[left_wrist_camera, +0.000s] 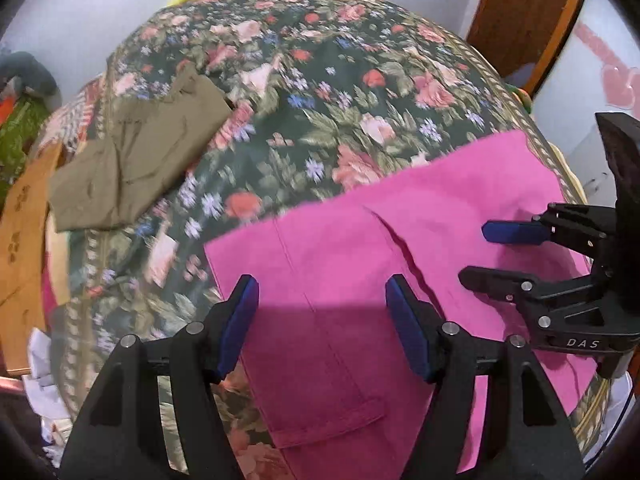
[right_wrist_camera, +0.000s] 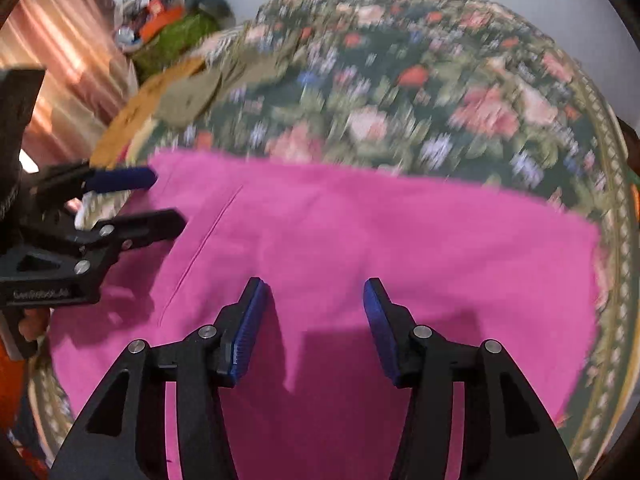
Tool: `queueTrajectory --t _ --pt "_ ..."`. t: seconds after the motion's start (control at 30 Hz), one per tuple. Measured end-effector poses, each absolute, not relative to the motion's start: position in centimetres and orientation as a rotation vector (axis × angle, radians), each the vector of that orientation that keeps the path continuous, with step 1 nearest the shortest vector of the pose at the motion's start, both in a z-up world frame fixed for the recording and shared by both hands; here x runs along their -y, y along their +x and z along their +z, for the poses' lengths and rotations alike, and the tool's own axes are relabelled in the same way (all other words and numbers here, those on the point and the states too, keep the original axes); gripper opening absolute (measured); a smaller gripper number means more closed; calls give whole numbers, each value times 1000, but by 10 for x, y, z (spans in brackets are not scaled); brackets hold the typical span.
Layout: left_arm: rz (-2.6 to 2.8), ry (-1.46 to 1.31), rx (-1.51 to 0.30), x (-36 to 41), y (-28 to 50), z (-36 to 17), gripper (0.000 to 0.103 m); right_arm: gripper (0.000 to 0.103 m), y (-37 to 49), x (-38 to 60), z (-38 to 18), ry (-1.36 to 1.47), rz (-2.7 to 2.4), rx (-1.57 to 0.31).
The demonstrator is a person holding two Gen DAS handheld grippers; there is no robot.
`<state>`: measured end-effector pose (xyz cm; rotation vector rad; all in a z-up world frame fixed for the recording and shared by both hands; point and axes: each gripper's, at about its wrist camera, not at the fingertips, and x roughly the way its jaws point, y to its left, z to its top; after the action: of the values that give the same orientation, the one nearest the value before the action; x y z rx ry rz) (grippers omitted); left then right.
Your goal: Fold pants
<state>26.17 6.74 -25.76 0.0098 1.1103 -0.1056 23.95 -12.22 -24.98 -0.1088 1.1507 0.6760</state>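
left hand-held gripper (left_wrist_camera: 322, 328): jaws apart, empty | right hand-held gripper (right_wrist_camera: 312, 330): jaws apart, empty | bright pink cotton pants (right_wrist_camera: 360, 232): flat beneath both, on floral bedspread (left_wrist_camera: 320, 100)

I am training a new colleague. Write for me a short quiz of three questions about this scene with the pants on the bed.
1. True or false: the left gripper is clamped on the pink pants.
2. Which colour is the other garment on the floral cover? A) olive B) white C) blue
3. Fill in: the right gripper hovers over the ____ pants.

Key: 1 false, its jaws stand open; 2 A; 3 pink.
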Motion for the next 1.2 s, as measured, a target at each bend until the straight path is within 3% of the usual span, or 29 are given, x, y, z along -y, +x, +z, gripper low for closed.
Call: queueTrajectory --t 0.3,0.53,0.73,0.8,1.2 --pt "-50 31 -1072 -69 226 -244 74 48 202 144 -238 -125 685 -1175" --pt "29 5 -983 -73 185 -201 75 48 180 159 -214 -80 646 -1128" --pt "17 -116 -969 -78 144 -177 87 52 153 169 -177 -79 625 -995" --pt "-38 -200 -1016 -81 137 -182 89 60 143 168 -171 -89 622 -950" --pt "-100 -479 -1172 -58 109 -230 90 60 135 165 -220 -58 626 -1030"
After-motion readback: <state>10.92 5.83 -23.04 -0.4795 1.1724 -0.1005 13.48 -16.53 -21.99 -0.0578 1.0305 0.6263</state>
